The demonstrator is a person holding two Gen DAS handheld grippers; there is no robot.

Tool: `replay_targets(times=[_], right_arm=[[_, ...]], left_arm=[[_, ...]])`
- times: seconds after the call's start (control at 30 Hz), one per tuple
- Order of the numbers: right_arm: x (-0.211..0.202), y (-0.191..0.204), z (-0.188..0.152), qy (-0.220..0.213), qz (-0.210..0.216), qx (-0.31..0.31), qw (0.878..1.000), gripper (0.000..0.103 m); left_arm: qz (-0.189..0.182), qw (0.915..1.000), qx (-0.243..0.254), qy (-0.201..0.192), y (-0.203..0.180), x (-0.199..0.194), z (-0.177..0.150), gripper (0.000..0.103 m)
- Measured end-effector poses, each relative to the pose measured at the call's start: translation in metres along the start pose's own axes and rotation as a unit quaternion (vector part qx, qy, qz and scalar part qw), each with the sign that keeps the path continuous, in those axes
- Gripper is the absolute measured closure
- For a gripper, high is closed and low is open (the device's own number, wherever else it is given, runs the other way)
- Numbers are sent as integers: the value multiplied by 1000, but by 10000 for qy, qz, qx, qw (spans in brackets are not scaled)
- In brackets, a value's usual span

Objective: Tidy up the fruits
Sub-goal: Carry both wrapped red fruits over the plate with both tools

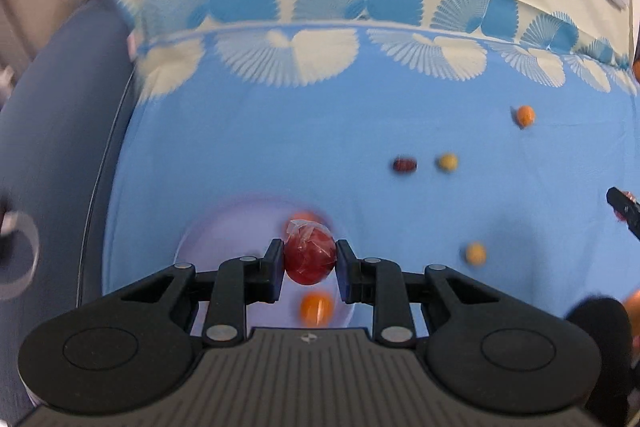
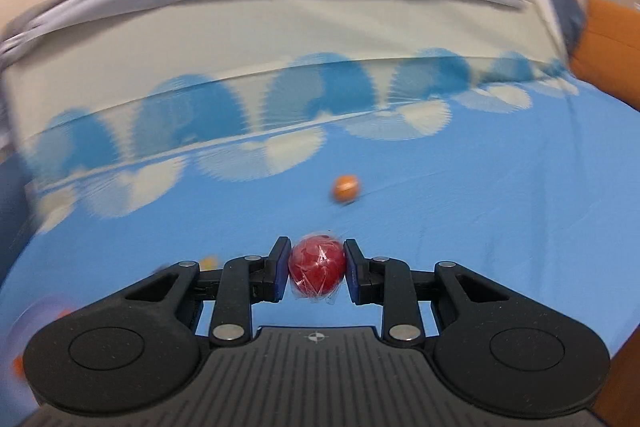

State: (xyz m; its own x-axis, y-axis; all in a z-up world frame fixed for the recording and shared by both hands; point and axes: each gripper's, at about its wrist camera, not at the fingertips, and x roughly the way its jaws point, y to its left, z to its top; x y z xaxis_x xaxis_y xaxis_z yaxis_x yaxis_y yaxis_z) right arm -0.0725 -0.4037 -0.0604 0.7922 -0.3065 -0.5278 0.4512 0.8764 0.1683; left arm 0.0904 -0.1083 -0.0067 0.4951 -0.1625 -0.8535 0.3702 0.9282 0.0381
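My left gripper (image 1: 309,259) is shut on a dark red fruit wrapped in clear film (image 1: 309,255), held above a pale lilac plate (image 1: 224,239). An orange fruit (image 1: 317,308) lies on the plate below it. My right gripper (image 2: 317,271) is shut on a bright red wrapped fruit (image 2: 317,270), held above the blue cloth (image 2: 480,227). An orange fruit (image 2: 345,188) lies on the cloth ahead of it. In the left wrist view loose fruits lie on the cloth: an orange one (image 1: 525,115), a dark red one (image 1: 405,165), and two yellow ones (image 1: 447,162) (image 1: 476,253).
The blue cloth with a white fan pattern (image 1: 280,147) covers the table. A dark blue chair (image 1: 52,147) stands at the left edge. The other gripper's tip (image 1: 624,211) shows at the right edge. The plate's edge (image 2: 36,311) shows low left in the right wrist view.
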Motion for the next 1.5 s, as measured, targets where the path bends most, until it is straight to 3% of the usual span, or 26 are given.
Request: replay_targets(times=[0.27,0.57,0.83,1.5], right_arm=[[-72,93,-25,370,1368,-651,9878,73],[-120,165,-56,542,2120,-1620,9622,73],[-141,181,-64,513,2100,-1921,9573,73],[-133,196,-69,627,2108,-2244,9494,73]], left_arm=[[55,9996,-269,-96,34,-52,-80,74],[-51,9991,-372,-185,49,-73,-129,74],[-68,9972,-576,-471,63,-87,-137,74],[-110,9955,-775,-530,85,-85,-136,74]])
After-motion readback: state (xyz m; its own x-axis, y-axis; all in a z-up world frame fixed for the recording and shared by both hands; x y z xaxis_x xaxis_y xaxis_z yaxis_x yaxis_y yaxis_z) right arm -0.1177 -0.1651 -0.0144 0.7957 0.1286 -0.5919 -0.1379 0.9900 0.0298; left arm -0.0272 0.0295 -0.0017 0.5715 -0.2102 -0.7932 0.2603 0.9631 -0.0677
